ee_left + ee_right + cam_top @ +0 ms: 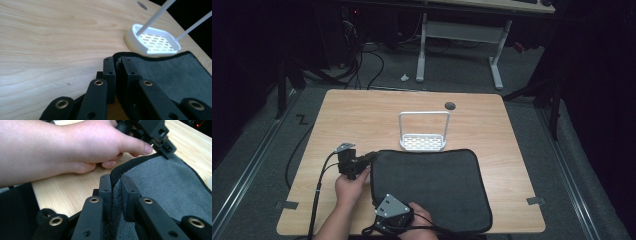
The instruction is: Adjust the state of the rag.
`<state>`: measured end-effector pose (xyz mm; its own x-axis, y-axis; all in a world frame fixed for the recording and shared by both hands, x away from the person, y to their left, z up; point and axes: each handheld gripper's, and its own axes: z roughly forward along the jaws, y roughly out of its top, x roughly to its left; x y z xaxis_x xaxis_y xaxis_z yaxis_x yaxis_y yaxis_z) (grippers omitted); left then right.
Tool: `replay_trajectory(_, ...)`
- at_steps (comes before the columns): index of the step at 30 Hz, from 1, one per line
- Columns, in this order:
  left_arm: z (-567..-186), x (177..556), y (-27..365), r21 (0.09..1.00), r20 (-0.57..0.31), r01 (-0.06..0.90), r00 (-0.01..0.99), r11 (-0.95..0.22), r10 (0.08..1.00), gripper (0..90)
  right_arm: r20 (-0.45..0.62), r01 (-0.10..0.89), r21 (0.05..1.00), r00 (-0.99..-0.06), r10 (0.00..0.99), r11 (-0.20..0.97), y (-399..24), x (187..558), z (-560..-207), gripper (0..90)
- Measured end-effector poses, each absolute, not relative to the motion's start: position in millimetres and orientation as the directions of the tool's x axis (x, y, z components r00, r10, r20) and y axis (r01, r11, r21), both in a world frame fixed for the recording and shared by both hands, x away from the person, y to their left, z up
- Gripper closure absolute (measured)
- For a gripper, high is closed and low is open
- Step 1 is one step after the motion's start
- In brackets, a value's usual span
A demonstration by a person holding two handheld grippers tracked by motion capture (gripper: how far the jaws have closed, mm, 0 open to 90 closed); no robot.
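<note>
Dark grey cloth (432, 187), soft napped fabric with a stitched black hem and rounded corners, lying flat over the near middle of the pale wood-grain table (362, 115), reaching almost to its near edge. Just past the far hem, touching or nearly so, a white plastic rack (423, 141): slotted oval base, thin upright hoop handle. Small round dark hole (450, 105) near the table's far edge. Left gripper (118, 65), black jaws nearly together, pinching the cloth's far left corner. Right gripper (115, 185), narrow too, clamping the left hem nearer the front corner. Left hand (82, 143) resting on the wood beside that hem
</note>
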<state>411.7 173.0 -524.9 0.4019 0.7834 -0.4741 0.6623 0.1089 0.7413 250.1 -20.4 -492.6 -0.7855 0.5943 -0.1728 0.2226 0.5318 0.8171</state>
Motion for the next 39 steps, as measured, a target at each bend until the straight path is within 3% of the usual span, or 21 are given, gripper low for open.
replay_trajectory(11,-480.3,385.2,250.5,0.78,-0.398,0.618,0.363,0.102,0.843,83.4,-0.169,0.137,0.852,-0.842,0.513,0.506,38.3,241.4,-473.7,81.2)
replay_trajectory(16,-468.0,381.4,265.0,0.786,-0.389,0.607,0.345,0.113,0.854,83.4,-0.188,0.104,0.856,-0.849,0.493,0.506,52.2,239.1,-467.0,81.2)
replay_trajectory(27,-473.2,394.0,211.5,0.781,-0.407,0.613,0.355,0.119,0.841,83.0,-0.18,0.159,0.852,-0.805,0.565,0.498,-0.5,245.4,-468.4,81.1)
replay_trajectory(39,-477.6,403.4,132.8,0.786,-0.381,0.617,0.429,0.042,0.819,82.5,-0.153,0.23,0.849,-0.756,0.637,0.476,-76.4,240.8,-481.6,80.9)
